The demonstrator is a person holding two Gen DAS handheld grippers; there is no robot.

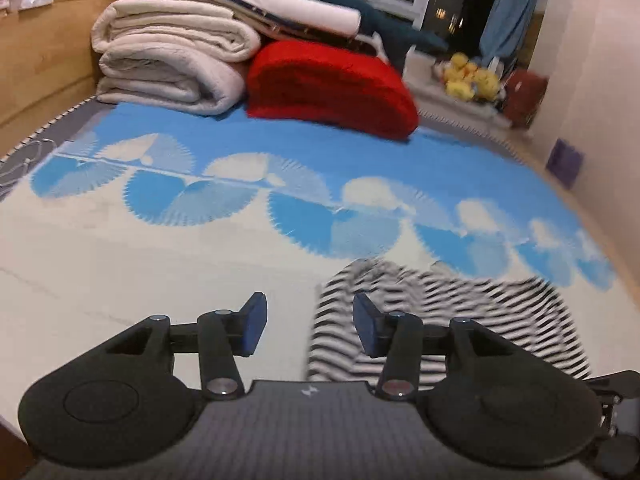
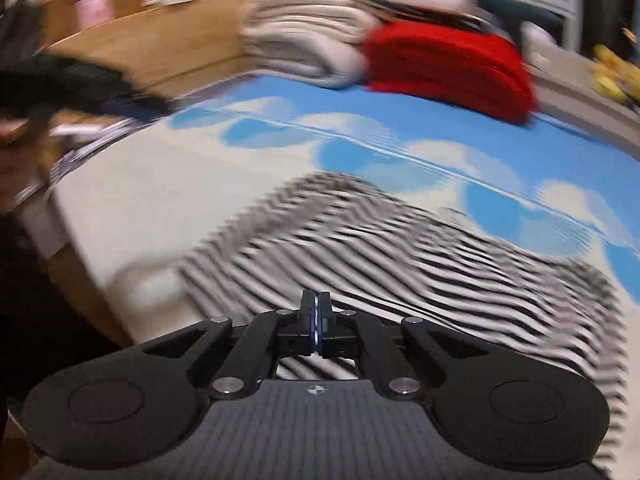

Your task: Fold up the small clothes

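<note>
Black plastic left gripper [image 1: 308, 322], blue pads, jaws apart with nothing between; its right finger overlaps the black-and-white striped knit garment [image 1: 440, 312]. Right gripper [image 2: 316, 320] jaws pressed together; whether cloth is pinched, cannot tell. Garment lies soft and rumpled, blurred, near right on the cream-and-blue scallop-print bedsheet [image 1: 160, 248]. Bare sheet to its left and far side. Far: folded cream blankets [image 1: 168, 64], red plush cushion [image 1: 332, 88], wooden headboard [image 1: 44, 52] left, wall right.
</note>
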